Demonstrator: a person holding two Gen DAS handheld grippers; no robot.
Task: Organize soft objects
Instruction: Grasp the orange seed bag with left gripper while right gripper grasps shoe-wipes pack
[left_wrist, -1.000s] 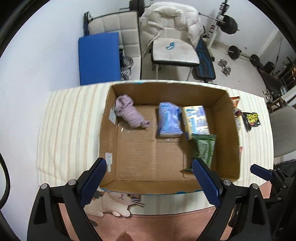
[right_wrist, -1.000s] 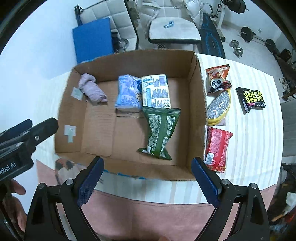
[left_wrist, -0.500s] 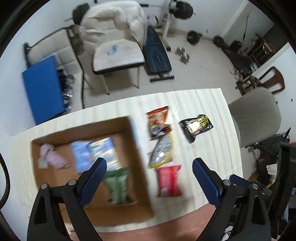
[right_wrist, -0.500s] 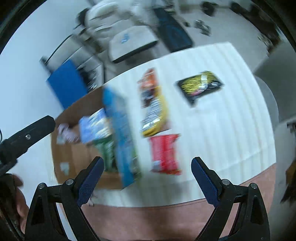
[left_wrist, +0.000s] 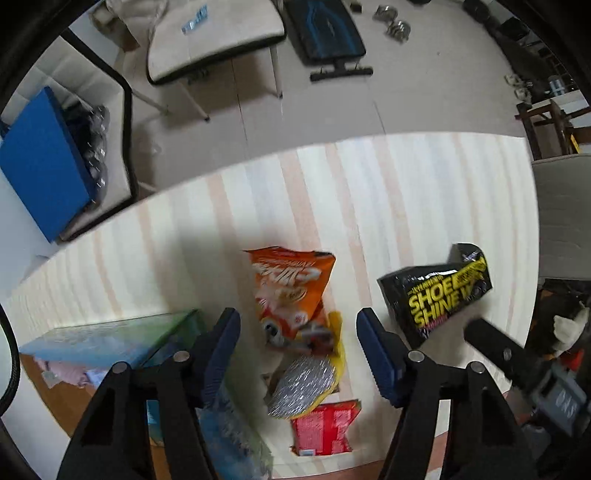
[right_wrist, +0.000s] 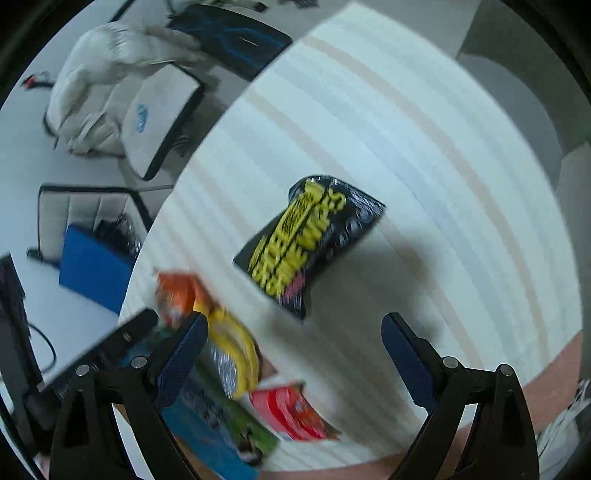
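Observation:
My left gripper (left_wrist: 297, 350) is open and empty above an orange snack bag (left_wrist: 288, 284) and a yellow-silver packet (left_wrist: 306, 384) on the striped tablecloth. A red packet (left_wrist: 323, 430) lies nearer, a black "Shoe Shine" pouch (left_wrist: 439, 291) to the right. The cardboard box (left_wrist: 110, 354) sits at lower left. My right gripper (right_wrist: 291, 354) is open and empty just short of the black pouch (right_wrist: 310, 243); the orange bag (right_wrist: 175, 295), yellow packet (right_wrist: 232, 354) and red packet (right_wrist: 291, 413) lie at its left.
The table's far edge (left_wrist: 258, 158) drops to a floor with a cushioned chair (left_wrist: 214, 37) and a blue panel (left_wrist: 40, 166). A grey chair (left_wrist: 561, 214) stands at the right. The other gripper's arm (left_wrist: 517, 365) shows at lower right.
Both grippers swung right, away from the box, and dropped closer to the loose packets on the cloth. Both stay open.

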